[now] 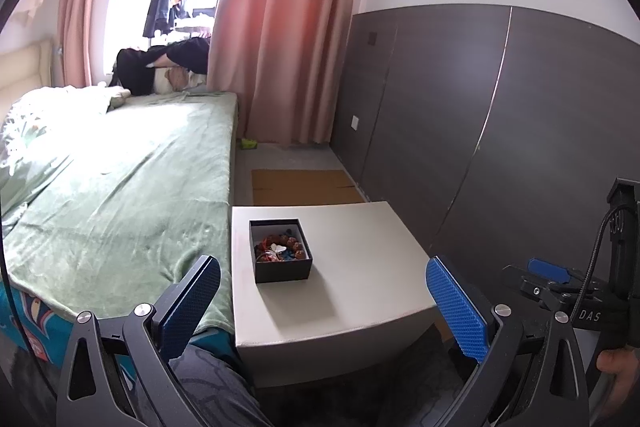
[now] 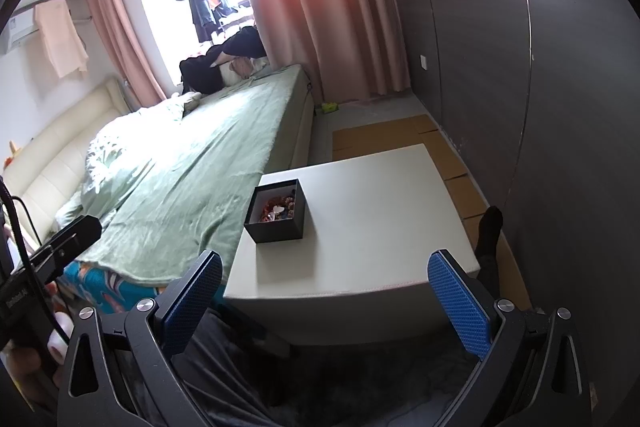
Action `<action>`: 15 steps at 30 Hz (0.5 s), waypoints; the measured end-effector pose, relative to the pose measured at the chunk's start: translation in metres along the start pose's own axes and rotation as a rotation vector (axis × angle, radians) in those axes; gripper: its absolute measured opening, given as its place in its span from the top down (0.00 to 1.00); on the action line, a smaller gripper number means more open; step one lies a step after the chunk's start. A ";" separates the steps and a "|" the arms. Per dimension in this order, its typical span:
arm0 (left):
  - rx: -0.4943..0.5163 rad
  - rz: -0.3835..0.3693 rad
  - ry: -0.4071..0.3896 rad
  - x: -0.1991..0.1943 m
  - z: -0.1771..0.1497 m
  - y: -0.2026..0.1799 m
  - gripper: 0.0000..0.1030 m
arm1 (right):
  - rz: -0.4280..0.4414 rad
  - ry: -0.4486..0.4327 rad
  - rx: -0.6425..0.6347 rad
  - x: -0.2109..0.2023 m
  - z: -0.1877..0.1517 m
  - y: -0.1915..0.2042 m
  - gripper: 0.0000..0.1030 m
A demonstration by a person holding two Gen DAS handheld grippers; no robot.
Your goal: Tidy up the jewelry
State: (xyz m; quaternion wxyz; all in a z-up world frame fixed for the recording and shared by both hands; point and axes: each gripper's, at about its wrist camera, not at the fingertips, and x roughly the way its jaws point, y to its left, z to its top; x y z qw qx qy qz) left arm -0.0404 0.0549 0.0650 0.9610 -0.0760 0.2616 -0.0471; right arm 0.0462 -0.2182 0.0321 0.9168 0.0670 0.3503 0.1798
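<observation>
The jewelry [image 1: 280,247], a tangle of beads with a pale heart-shaped piece on top, lies inside an open black box [image 1: 280,269] that sits on the white side table [image 1: 360,275], near the table's edge closest to the green-covered bed [image 1: 120,195]. Left of the box, the left gripper [image 1: 324,297] hangs short of the table with its jaws spread wide and nothing between them. The right gripper [image 2: 325,297], right of the box, is equally wide and empty. One gripper could steady the box wall while the other descends vertically and narrows over a single strand, so the tangle probably does not lift together.
</observation>
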 end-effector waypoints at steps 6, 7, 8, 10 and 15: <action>0.034 0.002 0.011 0.002 -0.004 -0.007 0.00 | 0.000 0.013 0.006 0.002 0.001 -0.003 0.00; 0.035 0.000 0.014 0.003 -0.004 -0.007 0.00 | 0.001 0.014 0.008 0.002 0.001 -0.002 0.00; 0.037 0.000 0.015 0.003 -0.004 -0.008 0.00 | 0.001 0.015 0.009 0.002 0.001 -0.002 0.00; 0.040 0.002 0.015 0.003 -0.004 -0.009 0.00 | 0.001 0.014 0.007 0.002 0.001 -0.003 0.00; 0.050 0.004 0.008 0.002 -0.004 -0.010 0.00 | 0.001 0.014 0.009 0.002 0.001 -0.004 0.00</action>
